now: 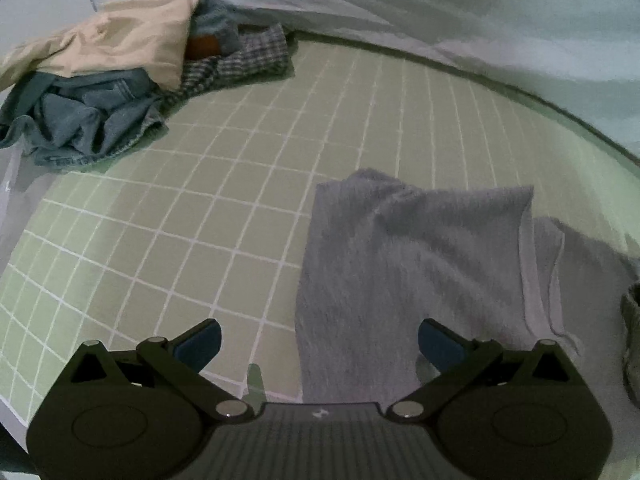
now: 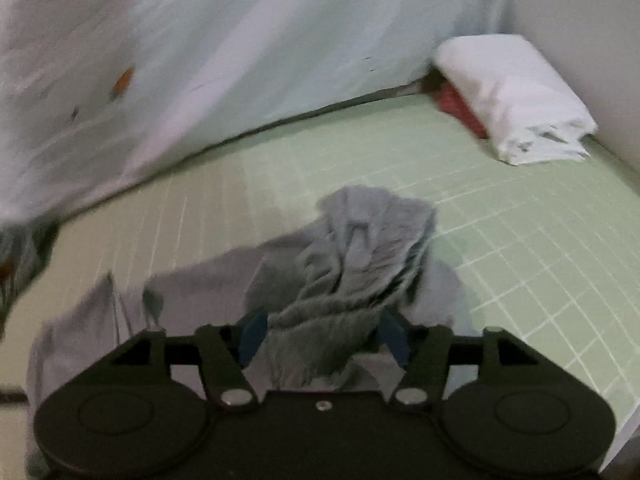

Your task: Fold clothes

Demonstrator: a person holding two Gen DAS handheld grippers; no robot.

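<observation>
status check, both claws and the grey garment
Left claw open, empty. Right claw around bunched grey garment. Unfolded pile far left, clear of work.

Left wrist cam: low over the green grid mat (image 1: 240, 184), facing the carrot-print sheet (image 1: 440, 12), grey garment (image 1: 420, 272) close at lower right. Right wrist cam: nearer, right on the grey garment (image 2: 352, 264), facing the same sheet (image 2: 200, 60). Shared between views: garment, mat (image 2: 520, 208), sheet.
</observation>
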